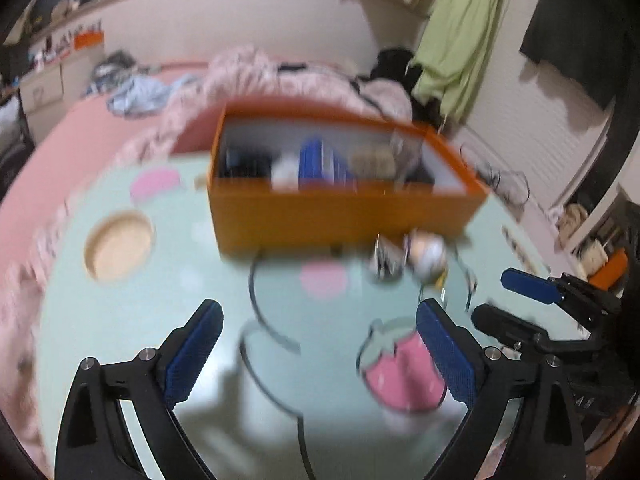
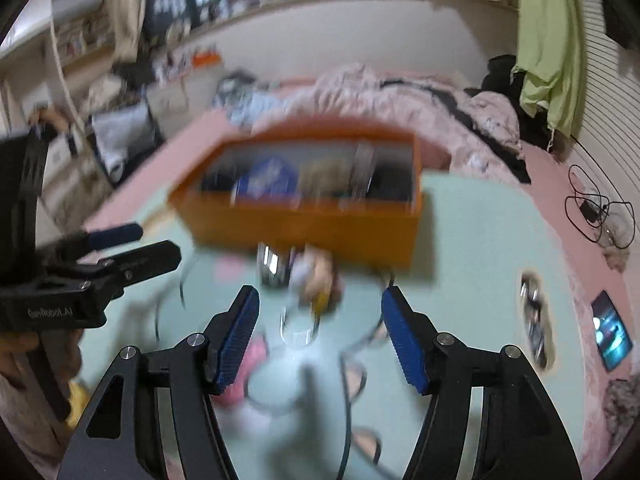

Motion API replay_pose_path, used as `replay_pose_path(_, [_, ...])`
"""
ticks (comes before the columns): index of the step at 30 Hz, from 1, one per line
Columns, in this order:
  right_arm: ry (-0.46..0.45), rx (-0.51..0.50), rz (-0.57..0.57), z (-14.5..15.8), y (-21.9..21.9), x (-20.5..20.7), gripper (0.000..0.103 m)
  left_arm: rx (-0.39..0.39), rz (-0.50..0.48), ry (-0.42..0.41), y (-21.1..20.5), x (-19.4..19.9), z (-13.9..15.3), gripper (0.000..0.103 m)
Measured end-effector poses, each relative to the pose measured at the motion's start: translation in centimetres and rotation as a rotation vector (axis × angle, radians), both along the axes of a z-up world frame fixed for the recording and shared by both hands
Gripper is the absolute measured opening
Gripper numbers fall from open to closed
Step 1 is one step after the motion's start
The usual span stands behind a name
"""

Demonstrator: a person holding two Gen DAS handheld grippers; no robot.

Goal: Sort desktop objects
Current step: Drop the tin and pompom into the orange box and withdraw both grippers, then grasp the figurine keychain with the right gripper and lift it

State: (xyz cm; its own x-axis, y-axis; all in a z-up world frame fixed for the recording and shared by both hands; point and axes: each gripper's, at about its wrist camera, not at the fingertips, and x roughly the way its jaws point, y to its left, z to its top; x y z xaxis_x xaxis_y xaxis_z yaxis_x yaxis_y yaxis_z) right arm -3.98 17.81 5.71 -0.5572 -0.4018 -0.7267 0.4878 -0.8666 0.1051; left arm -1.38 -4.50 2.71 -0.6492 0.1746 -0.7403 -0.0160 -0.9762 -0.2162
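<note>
2 jaws, both empty. Left wrist view: my left gripper (image 1: 320, 356) gapes wide over a black cable (image 1: 256, 304); the orange box (image 1: 344, 208) sits ahead. Right wrist view: my right gripper (image 2: 320, 340), half open, faces small items (image 2: 304, 272) just ahead. I judge a pick comes next, needing steady descent.

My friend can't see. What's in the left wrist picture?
An orange box full of things sits on a pale green table, blurry. The left gripper has open jaws with nothing between them, above a black cable. Small items lie before the box.
</note>
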Motion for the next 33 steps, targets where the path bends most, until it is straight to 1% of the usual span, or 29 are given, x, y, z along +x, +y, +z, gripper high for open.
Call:
replay_pose_path(4, [-0.037, 0.101, 0.019, -2.7, -0.9, 1.5, 0.064, -0.035, -0.019, -0.051, 1.3, 0.4, -2.2, 0.097])
replay_pose_path(6, [-0.072, 0.118, 0.024, -3.8, -1.0, 1.4, 0.066, -0.09, -0.024, -0.033, 2.0, 0.7, -2.3, 0.097])
replay_pose_path(7, [-0.051, 0.134, 0.017, -3.7, -1.0, 1.6, 0.066, -0.109, -0.029, -0.039, 2.3, 0.7, -2.4, 0.097])
replay_pose_path(9, [-0.05, 0.157, 0.0, -3.7, -0.9, 1.6, 0.067, -0.169, -0.029, -0.032, 2.9, 0.7, -2.8, 0.099])
replay_pose_path(10, [-0.047, 0.164, -0.006, -3.7, -0.9, 1.6, 0.067, -0.201, -0.03, -0.035, 3.1, 0.7, -3.0, 0.101])
replay_pose_path(11, [-0.046, 0.162, -0.015, -3.8, -0.8, 1.5, 0.075, -0.198, -0.022, -0.031, 3.0, 0.7, -3.1, 0.102])
replay_pose_path(12, [-0.049, 0.165, -0.025, -3.9, -0.6, 1.4, 0.085, -0.193, -0.017, -0.031, 2.9, 0.7, -3.1, 0.102])
replay_pose_path(15, [-0.048, 0.164, -0.049, -4.3, -0.2, 1.7, 0.088, -0.192, -0.019, -0.023, 2.9, 0.9, -3.3, 0.103])
replay_pose_path(19, [-0.043, 0.165, -0.04, -4.5, -0.4, 1.6, 0.092, -0.188, -0.019, -0.016, 2.7, 1.0, -3.3, 0.103])
replay_pose_path(21, [-0.048, 0.166, -0.049, -4.6, -0.4, 1.4, 0.098, -0.189, -0.02, -0.014, 2.7, 1.0, -3.3, 0.103])
replay_pose_path(26, [-0.051, 0.166, -0.054, -4.5, -0.5, 1.3, 0.099, -0.188, -0.022, -0.013, 2.6, 0.7, -3.3, 0.103])
replay_pose_path(32, [-0.048, 0.168, -0.069, -4.5, -0.3, 1.1, 0.099, -0.188, -0.023, -0.013, 2.7, 0.7, -3.3, 0.103])
replay_pose_path(33, [-0.047, 0.168, -0.077, -4.5, -0.2, 1.1, 0.098, -0.188, -0.023, -0.013, 2.6, 0.7, -3.3, 0.103])
